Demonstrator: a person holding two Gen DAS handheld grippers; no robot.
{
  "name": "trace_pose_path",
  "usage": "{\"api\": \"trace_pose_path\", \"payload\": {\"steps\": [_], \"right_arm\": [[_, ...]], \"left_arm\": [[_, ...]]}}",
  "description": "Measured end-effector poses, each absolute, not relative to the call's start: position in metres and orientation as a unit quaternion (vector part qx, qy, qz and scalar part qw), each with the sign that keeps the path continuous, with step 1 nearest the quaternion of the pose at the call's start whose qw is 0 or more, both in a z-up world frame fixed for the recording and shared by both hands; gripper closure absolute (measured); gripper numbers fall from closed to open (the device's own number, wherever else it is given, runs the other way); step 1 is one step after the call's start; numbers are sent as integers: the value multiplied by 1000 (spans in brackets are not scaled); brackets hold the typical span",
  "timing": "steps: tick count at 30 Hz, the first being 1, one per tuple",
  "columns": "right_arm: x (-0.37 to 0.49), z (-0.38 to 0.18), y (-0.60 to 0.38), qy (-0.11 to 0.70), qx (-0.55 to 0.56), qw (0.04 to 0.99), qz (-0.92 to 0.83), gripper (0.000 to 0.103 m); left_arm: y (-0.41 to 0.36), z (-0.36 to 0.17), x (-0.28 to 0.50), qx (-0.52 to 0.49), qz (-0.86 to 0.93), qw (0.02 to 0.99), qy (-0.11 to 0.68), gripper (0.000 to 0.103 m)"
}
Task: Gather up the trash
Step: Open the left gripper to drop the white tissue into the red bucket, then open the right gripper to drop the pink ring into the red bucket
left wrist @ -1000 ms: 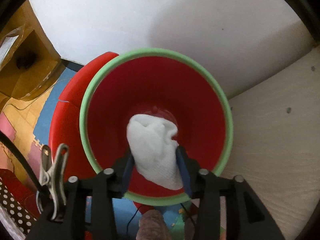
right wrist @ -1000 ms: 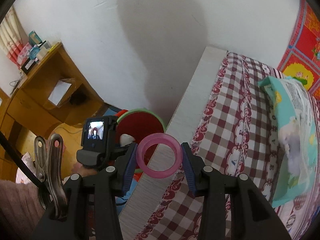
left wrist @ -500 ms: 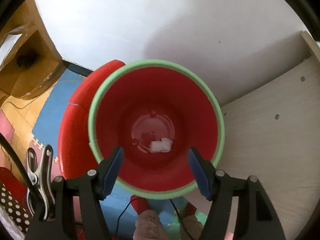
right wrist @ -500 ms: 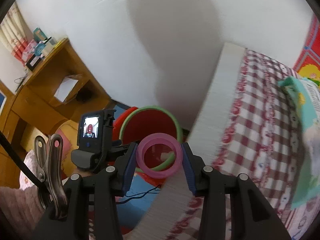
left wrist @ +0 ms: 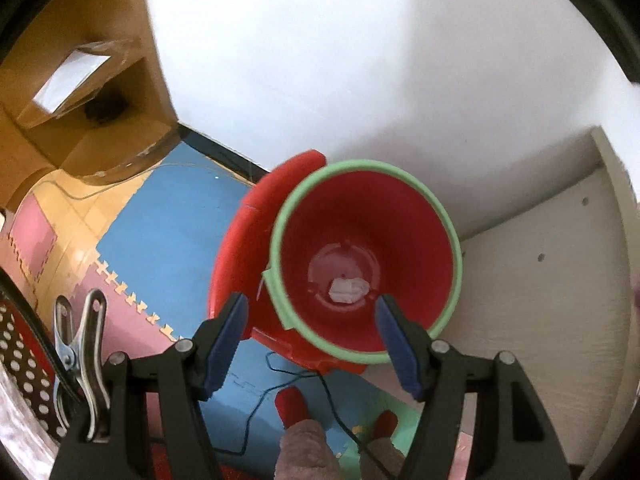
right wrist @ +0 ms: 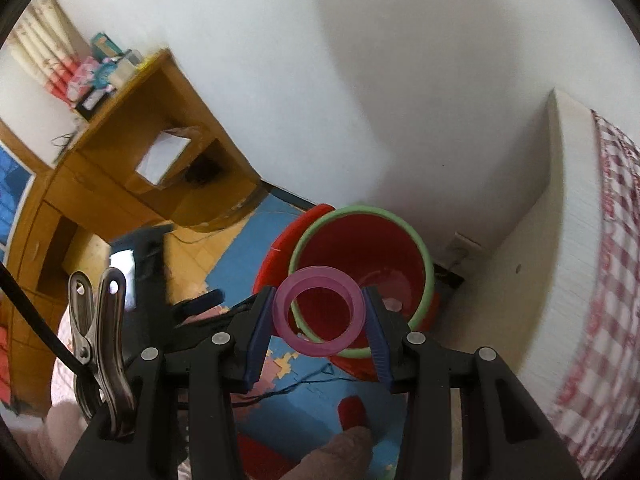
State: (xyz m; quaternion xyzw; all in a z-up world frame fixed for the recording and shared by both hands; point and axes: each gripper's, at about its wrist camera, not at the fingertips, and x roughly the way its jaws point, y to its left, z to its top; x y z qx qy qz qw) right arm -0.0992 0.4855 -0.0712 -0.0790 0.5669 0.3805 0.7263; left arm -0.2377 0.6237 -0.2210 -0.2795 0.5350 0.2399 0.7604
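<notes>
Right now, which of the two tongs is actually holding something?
The right tongs: their blue pads clamp a pink ring above the red bin. The left tongs gape with nothing between them; the white wad lies on the bin's bottom.

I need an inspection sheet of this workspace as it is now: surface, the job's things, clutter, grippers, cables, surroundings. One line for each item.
Surface: foam floor mat, blue and pink tiles.
Job's things: red bin with green rim, standing open; white tissue on its bottom; pink ring not yet in.
Clutter: nothing seen loose on the mat.
Grippers: left gripper open, empty, above the bin; right gripper shut on the pink ring.
Cables: thin black cable on the mat near red slippers.
Surroundings: white wall, wooden desk, checked bed cover.
</notes>
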Motion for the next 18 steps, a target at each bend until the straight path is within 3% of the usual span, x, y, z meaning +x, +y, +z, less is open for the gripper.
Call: {"api": "trace_pose_path", "payload": {"steps": [18], "right_arm": [[-89, -127, 535, 606, -118, 697, 366, 59]], "left_arm": [[647, -192, -292, -308, 262, 756, 515, 33]]}}
